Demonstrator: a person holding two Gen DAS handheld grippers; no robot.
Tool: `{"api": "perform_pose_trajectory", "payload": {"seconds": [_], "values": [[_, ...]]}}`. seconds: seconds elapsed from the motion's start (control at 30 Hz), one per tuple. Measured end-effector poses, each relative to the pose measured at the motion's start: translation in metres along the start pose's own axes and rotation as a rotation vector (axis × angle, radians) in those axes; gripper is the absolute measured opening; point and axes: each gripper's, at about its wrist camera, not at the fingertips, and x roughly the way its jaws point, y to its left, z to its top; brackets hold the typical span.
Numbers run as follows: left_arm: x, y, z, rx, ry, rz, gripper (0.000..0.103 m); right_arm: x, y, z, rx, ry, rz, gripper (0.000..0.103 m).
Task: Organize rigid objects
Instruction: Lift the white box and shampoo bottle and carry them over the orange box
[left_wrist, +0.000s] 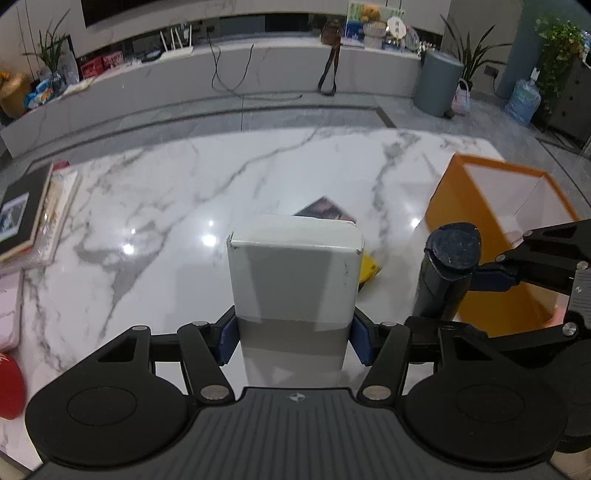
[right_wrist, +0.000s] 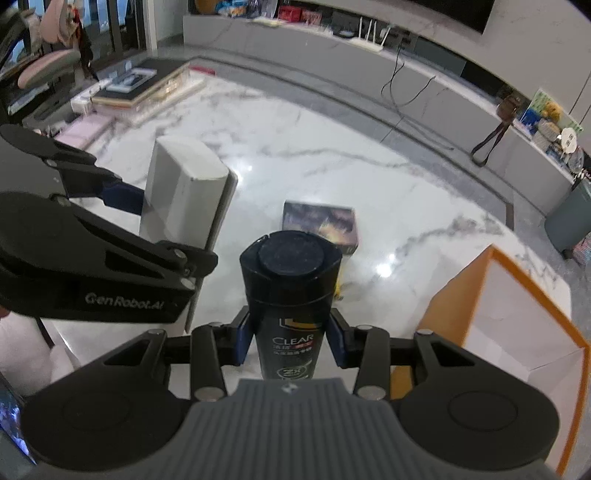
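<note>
While the left gripper (left_wrist: 294, 338) clamps its blue pads on an upright white box (left_wrist: 294, 266) above the marble table (left_wrist: 184, 192), the left wrist view shows the orange bin (left_wrist: 476, 229) to the right. From the right wrist, the right gripper (right_wrist: 291, 341) is closed on a black shampoo bottle (right_wrist: 290, 295) held upright, with a dark printed box (right_wrist: 320, 225) lying on the table beyond it and the orange bin near its right.

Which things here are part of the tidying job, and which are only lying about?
Job: white box in the left claw; black shampoo bottle in the right claw; orange bin; dark box on the table.
Lying about: books, router, trash can.
</note>
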Motion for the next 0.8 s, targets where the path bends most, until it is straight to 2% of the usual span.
{"api": "perform_pose_trajectory", "payload": {"seconds": [0.37,0.8], "values": [[-0.051,-0.04,0.025,0.044,-0.116,-0.037,0.069,-0.071,-0.022,-0.003,0.015,-0.113,-0.07,0.042],[-0.051,-0.113,0.042,0.154,-0.143,-0.158,0.069,-0.105,-0.08,-0.044,0.087,-0.08,-0.193,0.042]]}}
